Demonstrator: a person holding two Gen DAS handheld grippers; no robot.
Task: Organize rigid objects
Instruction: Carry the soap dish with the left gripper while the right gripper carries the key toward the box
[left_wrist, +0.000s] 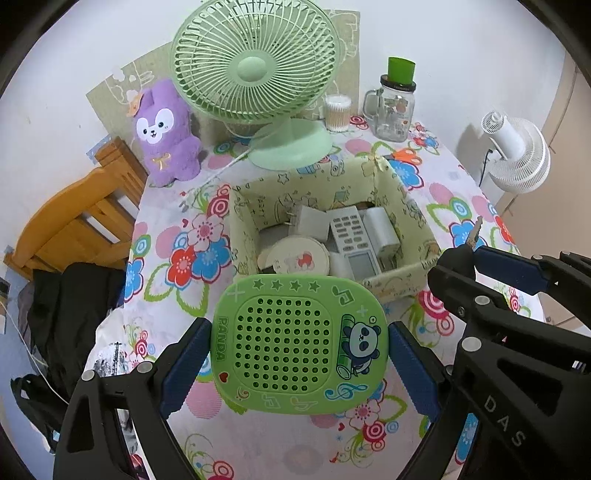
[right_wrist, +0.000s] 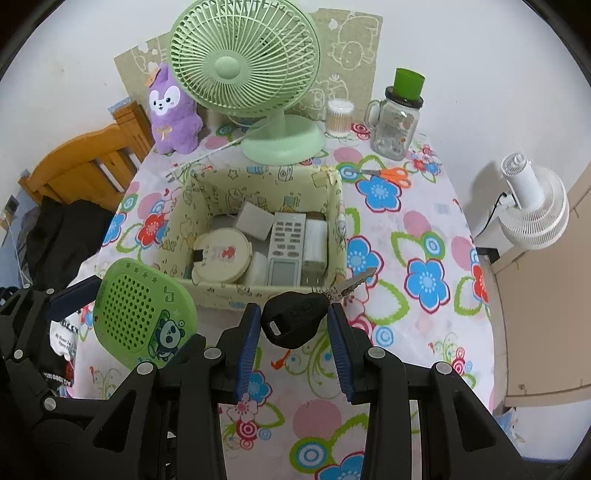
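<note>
My left gripper (left_wrist: 299, 350) is shut on a green panda case (left_wrist: 300, 343) with a perforated face, held by its two sides above the flowered tablecloth (left_wrist: 177, 258). My right gripper (right_wrist: 291, 325) is shut on the black head of a key (right_wrist: 293, 319); its metal blade sticks out to the right. Both hover just in front of a pale yellow fabric box (left_wrist: 317, 184) that holds a white remote (left_wrist: 351, 236), a round cream tin (left_wrist: 293, 256) and white adapters (left_wrist: 380, 230). The right gripper (left_wrist: 469, 254) also shows at the right of the left wrist view, and the green case (right_wrist: 144, 314) at the left of the right wrist view.
Behind the box stand a green desk fan (left_wrist: 258, 74), a purple plush toy (left_wrist: 166, 133), a cotton swab tub (left_wrist: 337, 112) and a glass jar (left_wrist: 393, 110) with a green cup on top. Orange scissors (right_wrist: 391, 173) lie right of the box. A wooden chair (left_wrist: 81, 218) and a white fan (left_wrist: 517, 155) flank the table.
</note>
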